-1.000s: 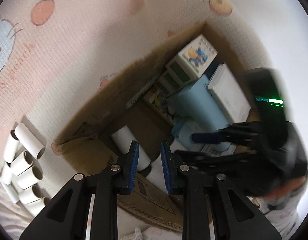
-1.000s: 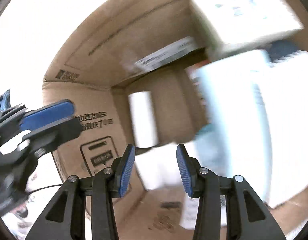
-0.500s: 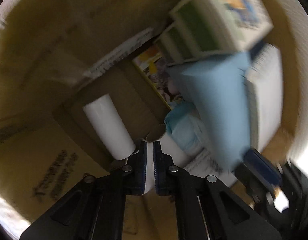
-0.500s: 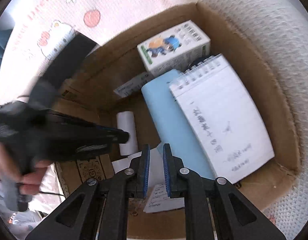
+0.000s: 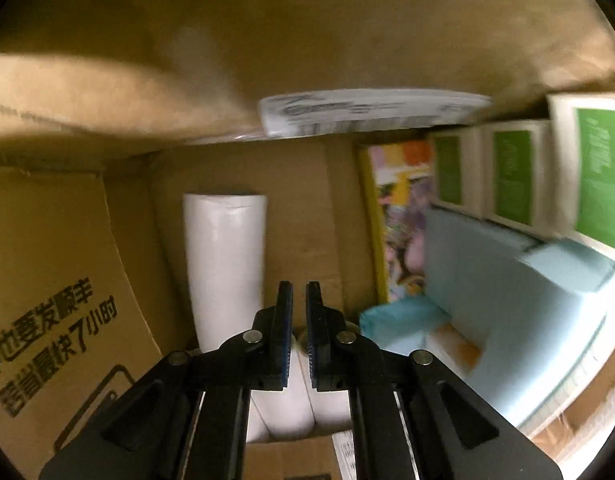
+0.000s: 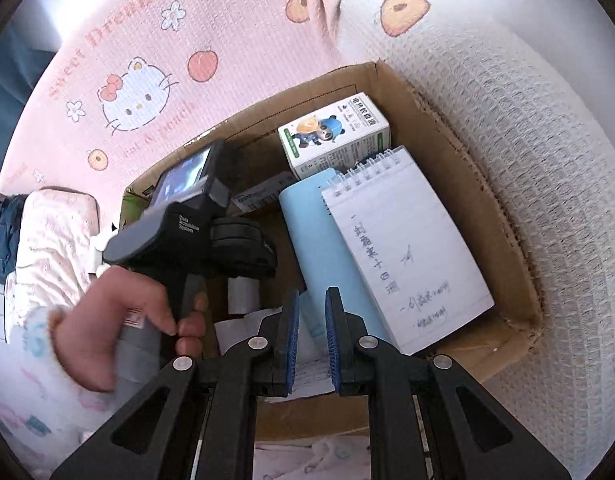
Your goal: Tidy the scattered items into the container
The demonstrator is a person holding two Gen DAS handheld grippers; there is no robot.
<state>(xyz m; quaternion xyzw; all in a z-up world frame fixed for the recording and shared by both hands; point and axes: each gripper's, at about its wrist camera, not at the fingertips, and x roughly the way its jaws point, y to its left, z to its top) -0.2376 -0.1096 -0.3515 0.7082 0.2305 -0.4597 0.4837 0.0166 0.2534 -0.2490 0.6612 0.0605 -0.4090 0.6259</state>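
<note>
My left gripper (image 5: 299, 284) reaches deep into the cardboard box (image 5: 307, 20). Its jaws stand almost together, pinching the wall of a white paper tube (image 5: 331, 400) whose open rim circles one finger. A second tube (image 5: 279, 400) lies against it, and a third white tube (image 5: 225, 264) rests on the box floor ahead. In the right wrist view a hand (image 6: 119, 320) holds the left gripper's body (image 6: 195, 216) pointing down into the box (image 6: 507, 216); its fingers are hidden there. My right gripper (image 6: 309, 292) hovers over the box's near side, shut with nothing between its pads.
The box holds a spiral notebook (image 6: 403, 248) on a pale blue pad (image 6: 327, 248), a panda-print carton (image 6: 335, 132), green-and-white cartons (image 5: 511, 176) and a colourful booklet (image 5: 399, 220). Pink cartoon bedding (image 6: 147, 92) and a white knitted blanket (image 6: 527, 140) surround it.
The left gripper dropped from above the box down inside it, rolled, and its jaws closed. The right gripper rose from inside the box to above it and its jaws closed.
</note>
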